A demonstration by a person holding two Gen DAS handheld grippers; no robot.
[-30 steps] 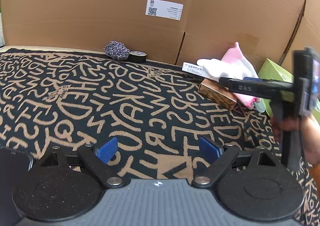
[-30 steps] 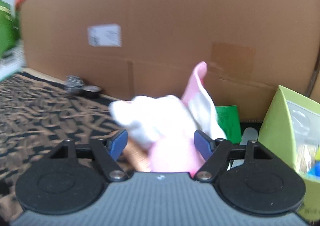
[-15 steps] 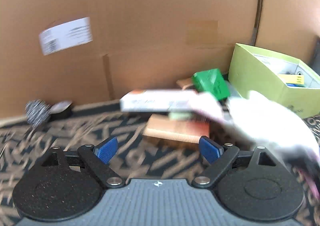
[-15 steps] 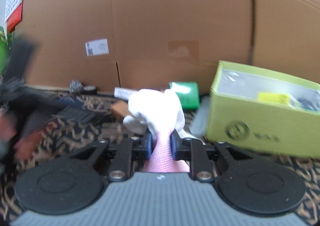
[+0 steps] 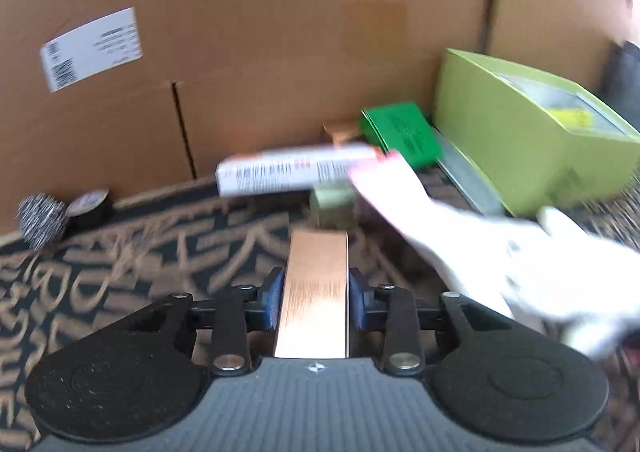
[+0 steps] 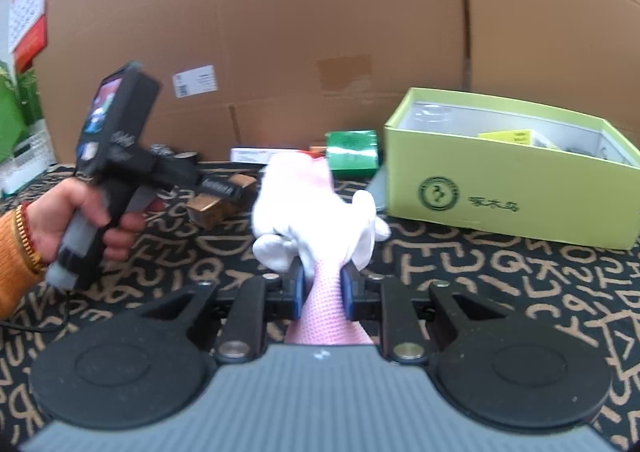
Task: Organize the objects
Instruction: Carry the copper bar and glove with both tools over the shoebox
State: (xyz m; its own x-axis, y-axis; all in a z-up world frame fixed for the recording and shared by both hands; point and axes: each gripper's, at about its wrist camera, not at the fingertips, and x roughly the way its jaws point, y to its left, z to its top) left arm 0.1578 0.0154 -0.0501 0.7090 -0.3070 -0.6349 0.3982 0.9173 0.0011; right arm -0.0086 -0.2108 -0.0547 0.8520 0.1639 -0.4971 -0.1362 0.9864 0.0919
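Observation:
My left gripper (image 5: 315, 302) is shut on a copper-brown box (image 5: 316, 288) that runs forward between its blue pads. In the right wrist view the left gripper (image 6: 224, 188) holds that box (image 6: 208, 206) low over the cloth. My right gripper (image 6: 323, 286) is shut on a pink and white glove (image 6: 316, 208), lifted above the cloth. The glove shows blurred at the right of the left wrist view (image 5: 480, 248). A lime-green open box (image 6: 508, 172) with several items inside stands at the right.
A long white carton (image 5: 296, 170), a green packet (image 5: 400, 134), a small pale-green block (image 5: 332, 204), a steel scourer (image 5: 40, 214) and a black tape roll (image 5: 90, 204) lie along the cardboard wall (image 5: 280, 32). A letter-patterned cloth (image 6: 500, 284) covers the table.
My left gripper swung right to the copper box and shut on it. My right gripper shut on the glove and pulled it back and up, away from the pile.

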